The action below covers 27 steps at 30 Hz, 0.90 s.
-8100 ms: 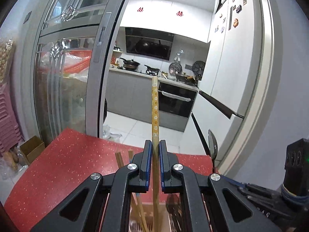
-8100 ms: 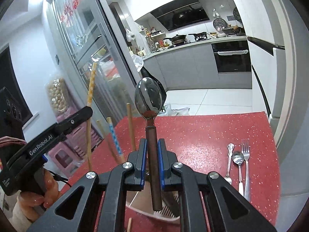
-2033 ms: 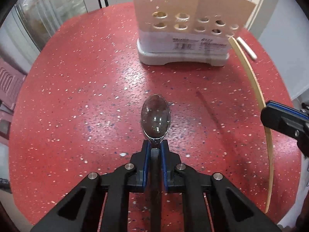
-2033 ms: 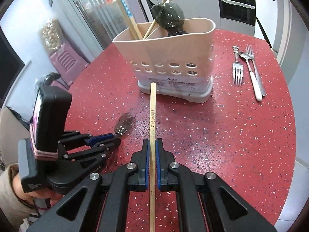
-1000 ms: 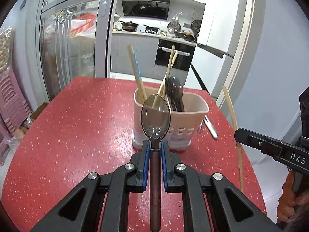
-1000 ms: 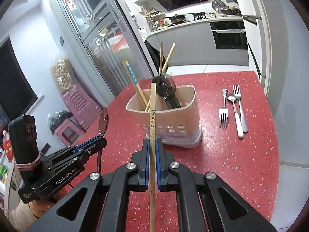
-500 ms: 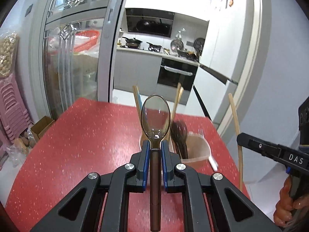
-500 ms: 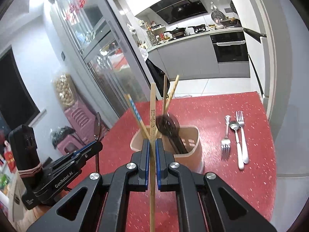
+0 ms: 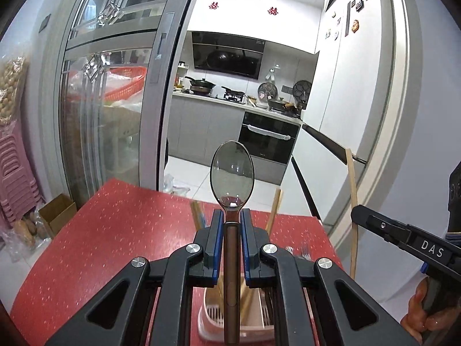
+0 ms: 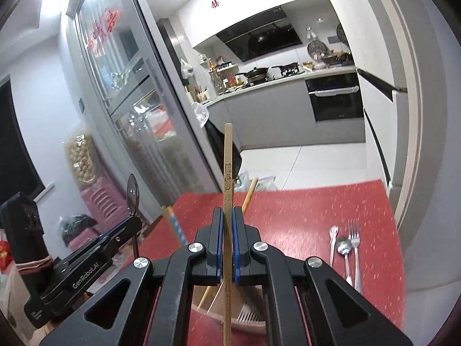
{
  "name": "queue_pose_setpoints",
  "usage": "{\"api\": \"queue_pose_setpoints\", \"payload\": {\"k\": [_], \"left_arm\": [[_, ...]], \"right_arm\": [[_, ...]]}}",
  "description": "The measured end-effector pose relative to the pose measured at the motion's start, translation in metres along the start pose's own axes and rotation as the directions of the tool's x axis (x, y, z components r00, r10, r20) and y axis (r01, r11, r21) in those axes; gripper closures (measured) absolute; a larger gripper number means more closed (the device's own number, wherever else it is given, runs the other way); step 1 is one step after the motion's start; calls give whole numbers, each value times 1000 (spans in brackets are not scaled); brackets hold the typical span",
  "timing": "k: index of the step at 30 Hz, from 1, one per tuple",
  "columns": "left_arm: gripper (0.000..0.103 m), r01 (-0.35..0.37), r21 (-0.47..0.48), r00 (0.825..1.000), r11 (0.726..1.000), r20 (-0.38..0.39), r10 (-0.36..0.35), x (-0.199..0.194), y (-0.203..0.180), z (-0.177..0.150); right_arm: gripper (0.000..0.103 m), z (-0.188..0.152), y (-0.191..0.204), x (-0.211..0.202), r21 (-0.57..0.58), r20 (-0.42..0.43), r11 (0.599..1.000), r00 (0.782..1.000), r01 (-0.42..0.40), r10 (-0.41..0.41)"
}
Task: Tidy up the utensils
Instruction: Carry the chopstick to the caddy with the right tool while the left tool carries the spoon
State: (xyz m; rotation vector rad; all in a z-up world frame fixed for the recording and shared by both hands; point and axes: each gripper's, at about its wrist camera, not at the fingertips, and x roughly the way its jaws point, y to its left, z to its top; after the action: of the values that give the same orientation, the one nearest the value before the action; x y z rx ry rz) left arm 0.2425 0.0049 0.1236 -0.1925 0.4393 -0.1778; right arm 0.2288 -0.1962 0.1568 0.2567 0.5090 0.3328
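Two utensils are held upright above a red speckled tabletop (image 9: pixel 115 230), with a kitchen seen beyond a glass sliding door (image 9: pixel 109 101). A pale pink utensil holder (image 9: pixel 210 321) stands on the tabletop directly below both tools, and chopsticks (image 9: pixel 273 210) already in it are seen poking up beside the black arms. The left hand-held gripper (image 9: pixel 232 216) is closed on the brown handle of a spoon (image 9: pixel 232 177), whose bowl is raised above the blue pads while the handle end hangs over the holder. The right hand-held gripper (image 10: pixel 226 216) is clamped narrowly on a single wooden chopstick (image 10: pixel 227 167), which is held vertical, its lower part reaching down in front of the holder's rim (image 10: pixel 247 321). Two forks and a small spoon (image 10: pixel 344 248) are laid side by side on the tabletop, well to the right of the holder. Fingers of the person's right hand (image 9: pixel 423 317) are seen wrapped round the right tool's grip.
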Motion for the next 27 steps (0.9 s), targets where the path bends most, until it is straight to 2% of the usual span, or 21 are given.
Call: {"api": "queue_pose_setpoints", "payload": {"k": [6,12,16,22,27], "left_arm": [[68,4,-21,1000,1000,-1,-4,29,2,1],[68,12,-28,1000,1000,19,-12,49,3,-5],[68,10,-15,999,1000,42,-9,56,3,-14],[68,-1,-14,999,1000,33,2,61,3,-21],[68,-15,0,999,1000,45,15,62,2,-24]], "right_arm": [[97,9,-6,30,-18,28,1000,999,15,-15],[97,1,-9,52,-75,70,996,997,43,-38],[97,-3,-11,61,-101,98,993,994,54,-44],[97,-2,-15,73,-90,91,996,996,27,-19],[97,-8,-16,75,-111,118,993,993,36,-23]]}}
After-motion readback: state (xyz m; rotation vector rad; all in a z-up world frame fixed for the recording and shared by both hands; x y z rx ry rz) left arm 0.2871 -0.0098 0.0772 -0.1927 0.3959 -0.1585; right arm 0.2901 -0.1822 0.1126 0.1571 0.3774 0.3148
